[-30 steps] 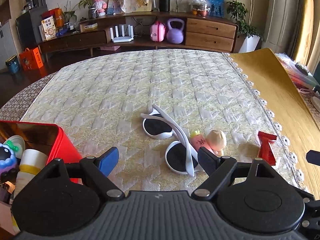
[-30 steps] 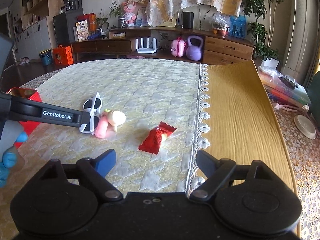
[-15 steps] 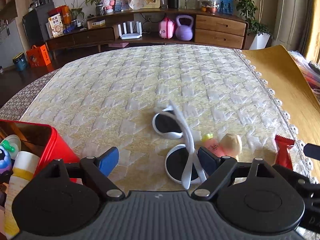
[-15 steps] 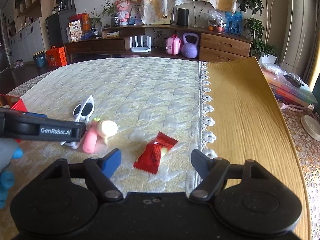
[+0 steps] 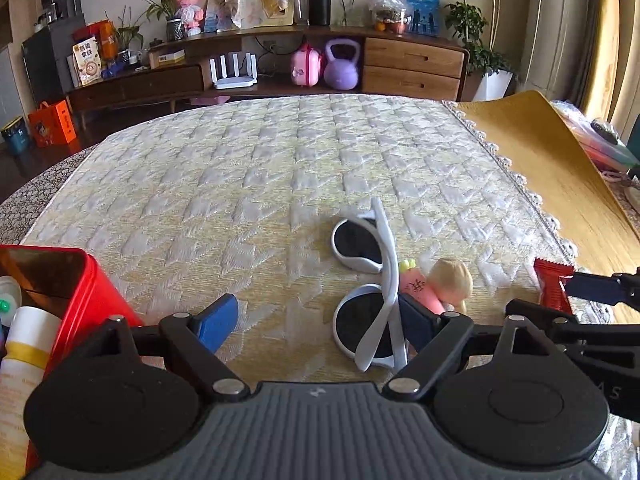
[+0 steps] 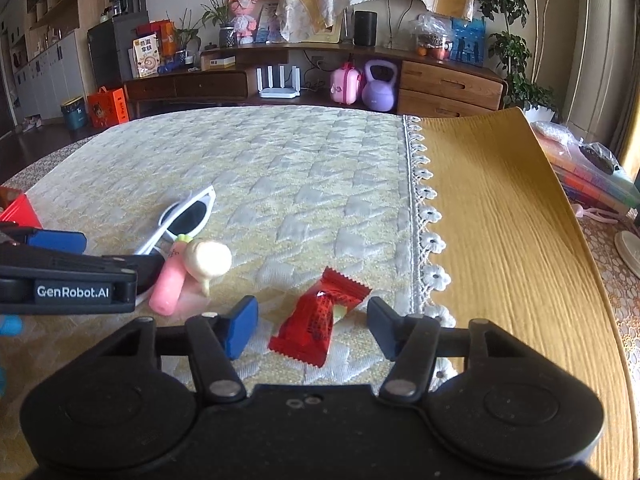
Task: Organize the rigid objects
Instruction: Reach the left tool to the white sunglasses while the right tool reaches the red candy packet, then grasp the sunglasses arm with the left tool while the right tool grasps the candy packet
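White sunglasses with dark lenses lie on the quilted cloth. My left gripper is open around their near lens, its right finger against the frame. A pink toy with a cream head rests beside the glasses. A red candy packet lies between the jaws of my right gripper, which are closing; the pads stand clear of it on both sides. The right wrist view also shows the left gripper, the sunglasses and the toy.
A red box at the near left holds a white bottle and other small things. A lace edge separates the quilted cloth from a yellow cloth. Flat packets and a white disc sit far right.
The right gripper has moved forward over the red candy and its jaws have narrowed around it. The sunglasses have swung round and now lie against the left gripper's right finger.
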{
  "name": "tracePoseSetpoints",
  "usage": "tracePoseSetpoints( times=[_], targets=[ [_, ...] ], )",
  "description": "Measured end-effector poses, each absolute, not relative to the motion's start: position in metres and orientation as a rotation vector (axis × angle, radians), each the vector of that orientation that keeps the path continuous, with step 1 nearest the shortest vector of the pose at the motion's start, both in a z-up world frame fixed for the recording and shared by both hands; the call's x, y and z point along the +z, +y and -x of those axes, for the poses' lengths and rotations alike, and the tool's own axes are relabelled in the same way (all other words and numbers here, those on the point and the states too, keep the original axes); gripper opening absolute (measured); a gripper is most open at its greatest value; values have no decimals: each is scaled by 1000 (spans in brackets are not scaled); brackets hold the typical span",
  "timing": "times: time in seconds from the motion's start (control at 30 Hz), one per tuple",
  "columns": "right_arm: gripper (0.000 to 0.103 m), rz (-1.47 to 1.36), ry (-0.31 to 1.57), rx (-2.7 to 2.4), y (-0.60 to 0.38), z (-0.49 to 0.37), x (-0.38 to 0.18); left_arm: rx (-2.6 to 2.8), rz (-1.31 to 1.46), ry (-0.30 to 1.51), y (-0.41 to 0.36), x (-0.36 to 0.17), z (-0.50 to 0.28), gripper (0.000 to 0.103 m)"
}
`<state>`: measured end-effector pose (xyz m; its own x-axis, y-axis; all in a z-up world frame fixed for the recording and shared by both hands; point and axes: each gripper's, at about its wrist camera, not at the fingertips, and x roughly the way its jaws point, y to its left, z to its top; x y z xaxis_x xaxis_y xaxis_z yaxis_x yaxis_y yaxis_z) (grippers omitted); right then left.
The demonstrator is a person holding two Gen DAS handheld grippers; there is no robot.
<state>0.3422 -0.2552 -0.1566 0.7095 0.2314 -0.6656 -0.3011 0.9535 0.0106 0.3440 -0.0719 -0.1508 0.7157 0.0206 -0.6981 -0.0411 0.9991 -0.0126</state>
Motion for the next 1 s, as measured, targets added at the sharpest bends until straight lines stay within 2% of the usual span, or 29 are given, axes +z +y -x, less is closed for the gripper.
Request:
tracePoseSetpoints(
  times=[0.53,0.57,0.63,0.7,0.73,0.83,1.0],
  targets=[
    [57,98,715,297,-254,-343,-157,-35,-16,762,-81,-159,-340,85],
    [56,95,713,297,-254,-343,-157,-40,-17,758,-81,-158,-340,81],
    [52,92,706,294,-255,-343,-157,-54,-25,745,-83,-157,-339,67],
    [46,85,701,284,-256,-343,-157,-71,-31,741,-85,-155,-339,48],
    [43,81,700,280,-257,-343,-157,-77,-35,740,-86,-154,-340,43],
    [35,75,701,272,-258,-342,-156,-73,-39,741,-88,-152,-339,41],
    [31,58,698,282,-260,-336,-150,-90,-28,745,-86,-148,-331,41]
  ],
)
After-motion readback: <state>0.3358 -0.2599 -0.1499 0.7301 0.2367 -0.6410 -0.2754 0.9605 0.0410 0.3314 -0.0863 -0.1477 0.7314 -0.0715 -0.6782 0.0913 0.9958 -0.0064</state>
